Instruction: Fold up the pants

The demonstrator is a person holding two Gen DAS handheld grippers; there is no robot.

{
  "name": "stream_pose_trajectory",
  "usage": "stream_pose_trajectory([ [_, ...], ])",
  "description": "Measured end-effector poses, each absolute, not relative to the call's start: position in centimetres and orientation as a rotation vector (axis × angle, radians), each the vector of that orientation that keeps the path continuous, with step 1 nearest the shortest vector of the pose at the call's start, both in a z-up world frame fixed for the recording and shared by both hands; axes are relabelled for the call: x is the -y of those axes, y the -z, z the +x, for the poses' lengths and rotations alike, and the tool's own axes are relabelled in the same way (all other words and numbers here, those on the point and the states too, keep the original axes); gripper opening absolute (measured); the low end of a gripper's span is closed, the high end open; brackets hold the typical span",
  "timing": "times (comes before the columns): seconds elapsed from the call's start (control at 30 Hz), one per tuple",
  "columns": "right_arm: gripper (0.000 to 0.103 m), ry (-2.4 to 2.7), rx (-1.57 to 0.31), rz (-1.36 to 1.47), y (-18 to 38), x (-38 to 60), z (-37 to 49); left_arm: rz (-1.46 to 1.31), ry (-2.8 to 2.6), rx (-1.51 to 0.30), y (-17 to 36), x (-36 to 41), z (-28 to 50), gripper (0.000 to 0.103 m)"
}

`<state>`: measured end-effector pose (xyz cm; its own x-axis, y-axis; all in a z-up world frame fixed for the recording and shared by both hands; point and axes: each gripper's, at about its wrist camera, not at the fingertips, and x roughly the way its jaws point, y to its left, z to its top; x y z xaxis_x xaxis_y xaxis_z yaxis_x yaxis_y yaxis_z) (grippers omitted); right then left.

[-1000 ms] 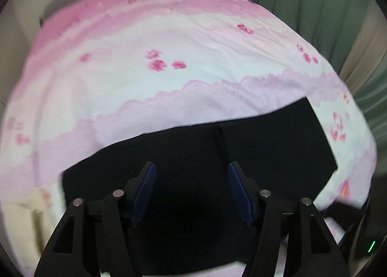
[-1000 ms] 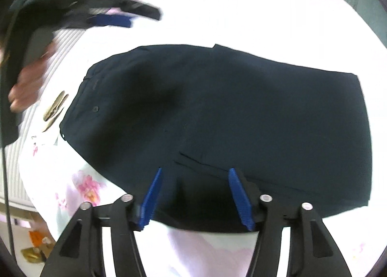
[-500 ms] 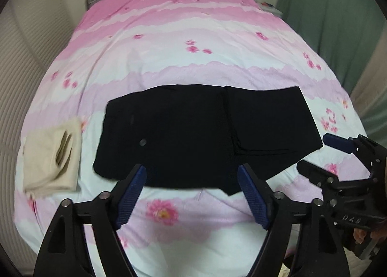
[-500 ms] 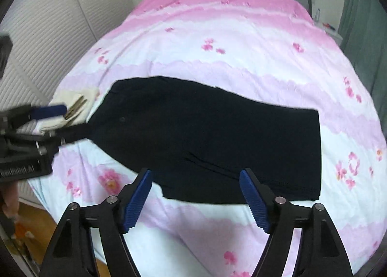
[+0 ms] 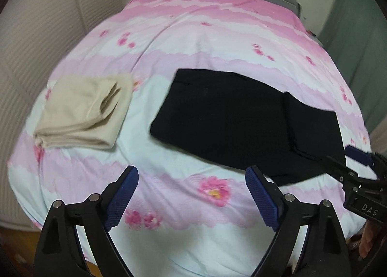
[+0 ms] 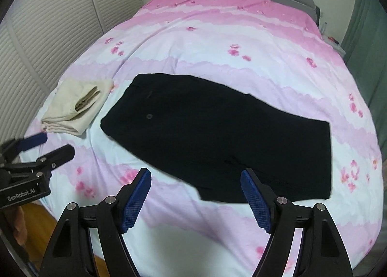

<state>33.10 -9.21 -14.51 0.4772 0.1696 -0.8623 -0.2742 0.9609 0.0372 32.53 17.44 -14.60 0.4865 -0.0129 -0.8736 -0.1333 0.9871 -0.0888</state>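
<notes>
**A:** Start at the jaws. The left gripper [image 5: 192,198] is spreading wider as we speak, with only flowered quilt between its blue pads [image 5: 122,200]. Nothing is held.

**B:** The right gripper [image 6: 196,200] is much the same: jaws standing well apart, with the near edge of the black pants [image 6: 217,136] just beyond the tips and nothing pinched. Both hang clear above the bed.

**A:** Those pants lie flat across the pink quilt [image 6: 217,35], waistband towards the shuttered doors, a button showing. In the left view a step in the cloth runs across them, one layer lying over another, so I'd judge they're folded over already.

**B:** Agreed. That would be why both tools hang empty: my reading is that one fold is laid and the hands stand off to line up the next. It's still a long rectangle, so I'd expect another fold across.

**A:** Just beside the waistband, apart from it, sits a cream garment [image 5: 83,113], folded thick, its open layers facing the pants. It looks like a finished piece set aside.

**B:** Containers?

**A:** None that I can see. No basket, no box, no drawer open. The quilt carries both pieces.

**B:** Each gripper shows at the edge of the other's view, one either side.
</notes>
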Motion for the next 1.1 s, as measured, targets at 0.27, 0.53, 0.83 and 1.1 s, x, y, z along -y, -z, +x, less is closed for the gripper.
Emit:
stream_pose_trajectory([
  [0.27,0.077,-0.221,-1.117,-0.178,17.2,2.8,34.4,-0.346,0.000,-1.091,20.5,-25.0,35.8,0.091],
  [0.53,0.077,-0.168,-1.180,-0.306,19.1,-1.4,37.4,-0.514,0.008,-1.197,27.8,-27.4,40.4,0.091],
  [0.83,0.077,-0.088,-1.241,-0.313,21.2,-2.0,40.6,-0.608,0.061,-1.250,32.8,-26.4,44.1,0.091],
  [1.1,0.077,-0.062,-1.251,-0.349,22.0,-2.0,41.4,-0.696,0.063,-1.236,34.8,-25.8,46.7,0.096],
])
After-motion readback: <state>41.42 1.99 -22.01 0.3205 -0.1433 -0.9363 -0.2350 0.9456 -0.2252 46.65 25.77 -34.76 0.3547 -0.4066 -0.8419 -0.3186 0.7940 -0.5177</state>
